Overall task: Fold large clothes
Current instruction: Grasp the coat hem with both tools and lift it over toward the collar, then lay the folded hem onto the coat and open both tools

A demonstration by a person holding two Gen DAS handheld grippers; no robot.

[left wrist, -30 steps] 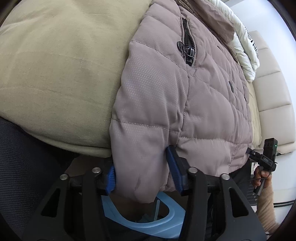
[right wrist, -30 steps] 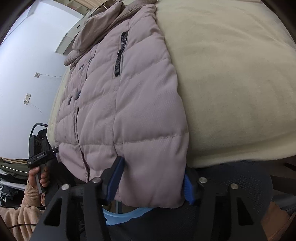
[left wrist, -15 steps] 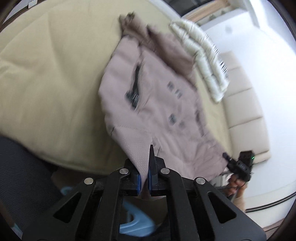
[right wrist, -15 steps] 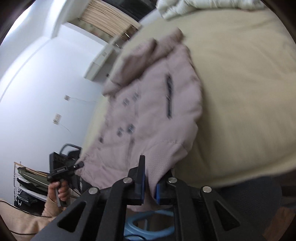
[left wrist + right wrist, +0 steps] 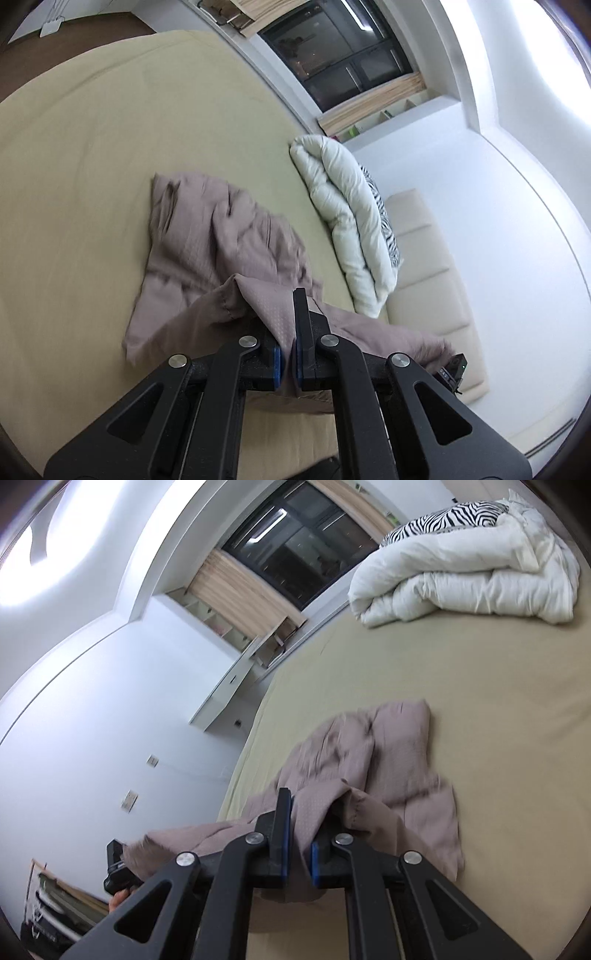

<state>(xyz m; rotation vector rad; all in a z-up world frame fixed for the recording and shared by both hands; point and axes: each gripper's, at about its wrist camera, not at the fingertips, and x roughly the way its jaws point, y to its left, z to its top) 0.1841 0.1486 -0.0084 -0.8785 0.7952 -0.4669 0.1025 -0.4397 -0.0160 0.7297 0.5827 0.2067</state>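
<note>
A wide bed [image 5: 92, 155] under a beige sheet fills most of both views, its near edge running below the grippers. A white duvet [image 5: 343, 206], rolled into a thick bundle, lies along the bed's far side by the cream padded headboard [image 5: 432, 280], with a zebra-striped pillow [image 5: 443, 517] tucked against it. The mauve quilted jacket [image 5: 221, 236] sits toward the near edge of the bed: its far part lies crumpled on the sheet, while its near hem is lifted clear of the bed, stretched between the two grippers and sagging a little in the middle. The left gripper [image 5: 288, 354] is clamped tight on one corner of that hem, the cloth pinched between its blue pads and bunching up over the fingers. The right gripper [image 5: 297, 853] is likewise closed on the other corner, a fold of fabric caught between its pads. In the right wrist view, the person's hand [image 5: 122, 897] shows at the lower left beneath the hanging hem.
</note>
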